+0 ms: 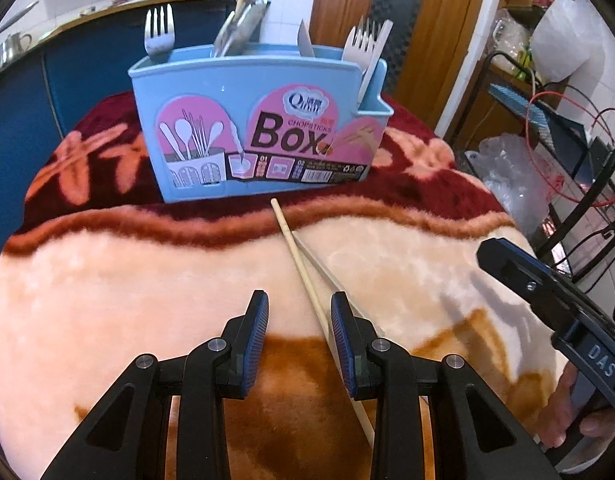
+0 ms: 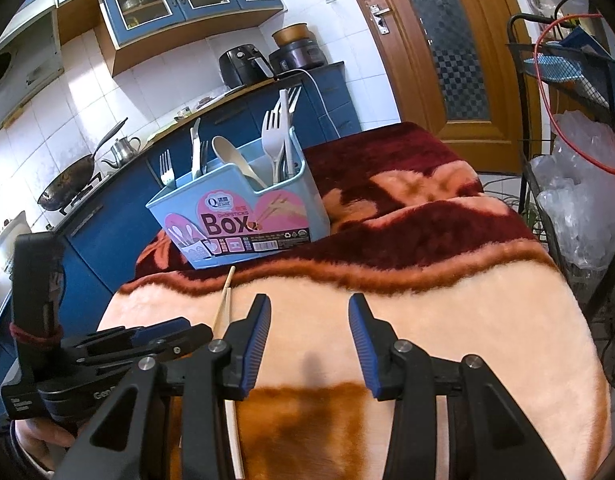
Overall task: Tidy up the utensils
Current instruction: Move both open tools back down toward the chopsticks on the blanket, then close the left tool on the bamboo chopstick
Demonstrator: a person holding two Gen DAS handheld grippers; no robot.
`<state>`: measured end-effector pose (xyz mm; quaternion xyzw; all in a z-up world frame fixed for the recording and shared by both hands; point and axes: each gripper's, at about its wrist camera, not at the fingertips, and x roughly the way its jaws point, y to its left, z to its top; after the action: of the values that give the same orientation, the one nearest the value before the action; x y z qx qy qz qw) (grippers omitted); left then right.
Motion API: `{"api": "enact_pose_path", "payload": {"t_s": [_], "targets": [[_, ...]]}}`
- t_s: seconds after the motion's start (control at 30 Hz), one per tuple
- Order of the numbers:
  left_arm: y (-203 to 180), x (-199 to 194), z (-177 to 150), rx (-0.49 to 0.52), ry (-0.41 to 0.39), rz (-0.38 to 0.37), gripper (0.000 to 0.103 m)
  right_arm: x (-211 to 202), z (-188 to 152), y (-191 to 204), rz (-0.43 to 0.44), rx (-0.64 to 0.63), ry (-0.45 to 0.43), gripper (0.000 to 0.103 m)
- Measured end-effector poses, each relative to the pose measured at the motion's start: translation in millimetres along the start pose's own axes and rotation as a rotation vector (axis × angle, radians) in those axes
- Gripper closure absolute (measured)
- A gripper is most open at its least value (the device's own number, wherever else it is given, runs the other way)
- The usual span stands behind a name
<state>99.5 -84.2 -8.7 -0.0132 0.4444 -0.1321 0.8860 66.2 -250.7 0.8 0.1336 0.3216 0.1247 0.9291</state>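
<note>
A light blue utensil box (image 1: pixel 259 128) with a pink label stands on the blanket and holds forks (image 1: pixel 160 30), knives and a spoon. It also shows in the right wrist view (image 2: pixel 243 216). Two wooden chopsticks (image 1: pixel 297 256) lie crossed on the blanket in front of it. My left gripper (image 1: pixel 299 308) is open, low over the chopsticks, which pass between its fingers close to the right finger. My right gripper (image 2: pixel 309 312) is open and empty, to the right of the chopsticks (image 2: pixel 226 300). The right gripper's body shows at the left wrist view's right edge (image 1: pixel 547 300).
A plush cream, brown and dark red blanket (image 2: pixel 447 320) covers the table. Blue kitchen cabinets (image 2: pixel 107 232) with a wok and kettle stand behind. A wire rack (image 2: pixel 567 184) with plastic bags and a red cable stands right of the table, by a wooden door.
</note>
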Motion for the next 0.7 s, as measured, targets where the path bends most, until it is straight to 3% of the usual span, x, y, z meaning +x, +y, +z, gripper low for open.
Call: {"api": "enact_pose_path", "payload": {"t_s": [0.33, 0.5, 0.57, 0.7], "targets": [[0.7, 19.9, 15.2, 0.005, 0.080, -0.018, 0.070, 0.5, -1.3, -6.3, 0.006, 0.020, 0.002, 0.059], [4.9, 22.5, 19.9, -0.015, 0.087, -0.029, 0.081, 0.7, -2.6, -9.7, 0.009, 0.029, 0.003, 0.059], [8.8, 21.9, 19.4, -0.039, 0.085, -0.047, 0.090, 0.9, -3.0, -10.1, 0.011, 0.030, 0.004, 0.059], [15.0, 19.9, 17.0, -0.079, 0.076, -0.076, 0.094, 0.4, -2.7, -9.1, 0.016, 0.026, 0.005, 0.059]]}}
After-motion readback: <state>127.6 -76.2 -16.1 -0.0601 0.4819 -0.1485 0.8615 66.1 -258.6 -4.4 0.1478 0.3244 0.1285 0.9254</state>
